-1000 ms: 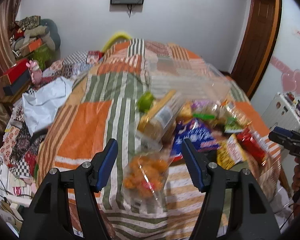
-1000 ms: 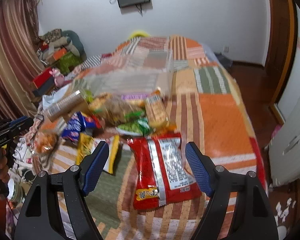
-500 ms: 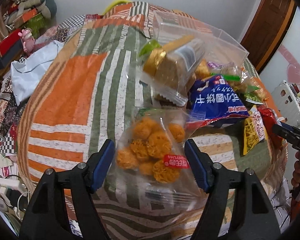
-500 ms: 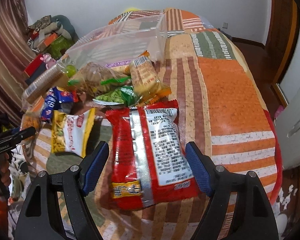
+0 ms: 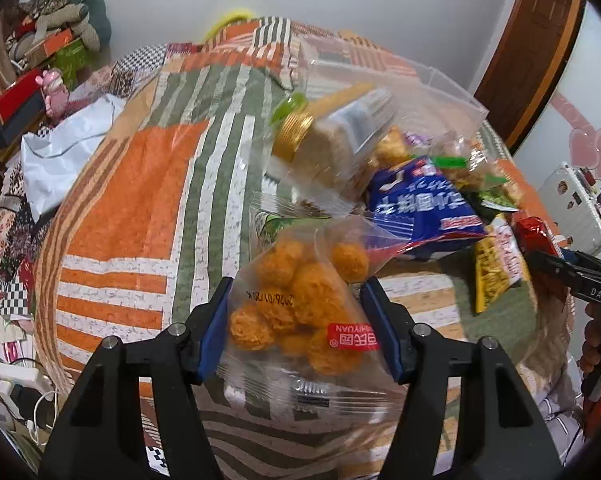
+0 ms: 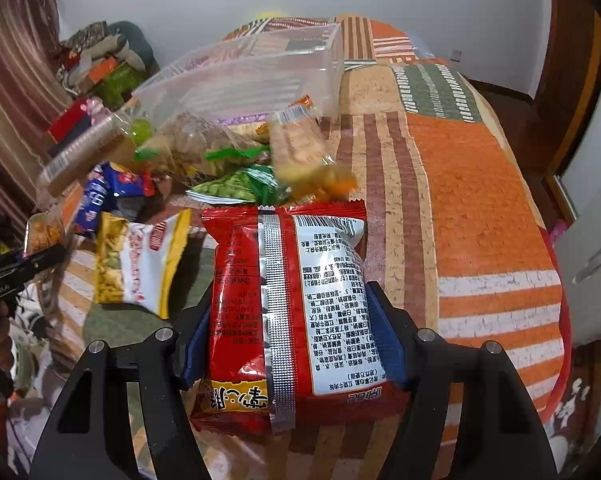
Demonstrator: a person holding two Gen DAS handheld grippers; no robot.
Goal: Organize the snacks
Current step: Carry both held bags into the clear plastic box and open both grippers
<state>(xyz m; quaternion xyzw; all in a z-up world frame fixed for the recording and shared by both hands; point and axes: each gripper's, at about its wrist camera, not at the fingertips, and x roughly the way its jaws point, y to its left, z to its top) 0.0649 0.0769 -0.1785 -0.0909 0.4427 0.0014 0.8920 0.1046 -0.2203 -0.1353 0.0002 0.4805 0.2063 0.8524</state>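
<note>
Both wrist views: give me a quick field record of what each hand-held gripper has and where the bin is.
left hand-held gripper: jaws just closing, pressing on clear bag of orange snack balls
right hand-held gripper: jaws just closing, pressing on red noodle packet
clear plastic bin: behind the snack pile, looks empty
surface: patchwork bedspread

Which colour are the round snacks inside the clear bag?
Orange, best seen in the left wrist view.
</note>
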